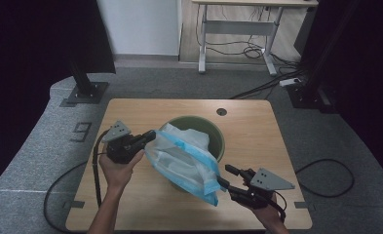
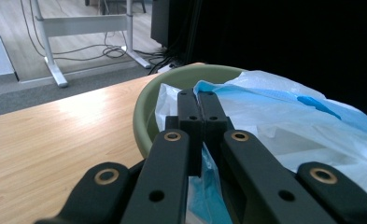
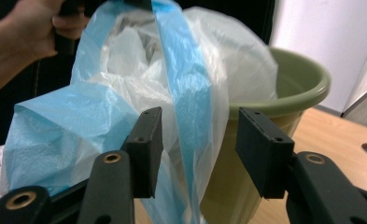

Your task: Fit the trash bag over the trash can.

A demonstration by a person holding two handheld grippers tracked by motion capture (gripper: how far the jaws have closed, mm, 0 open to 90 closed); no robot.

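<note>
Plastic bag (image 1: 186, 163), white with blue edging, stretched slantwise between both tools, long axis running from left hand-held gripper (image 1: 150, 137) down toward right hand-held gripper (image 1: 226, 176). Upper end pinched in fully closed left jaws, beside rim of green bucket (image 1: 219, 139) on tabletop (image 1: 145, 109). Lower end hanging between right jaws, parted about halfway, pads off the film. Bulk of bag draped over bucket's near side.

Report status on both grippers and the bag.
Left gripper shut on blue-and-white plastic bag. Right gripper open, bag's blue strip between jaws, unpinched. Bag drapes over round green plastic bin rim. Nothing obstructing.
</note>
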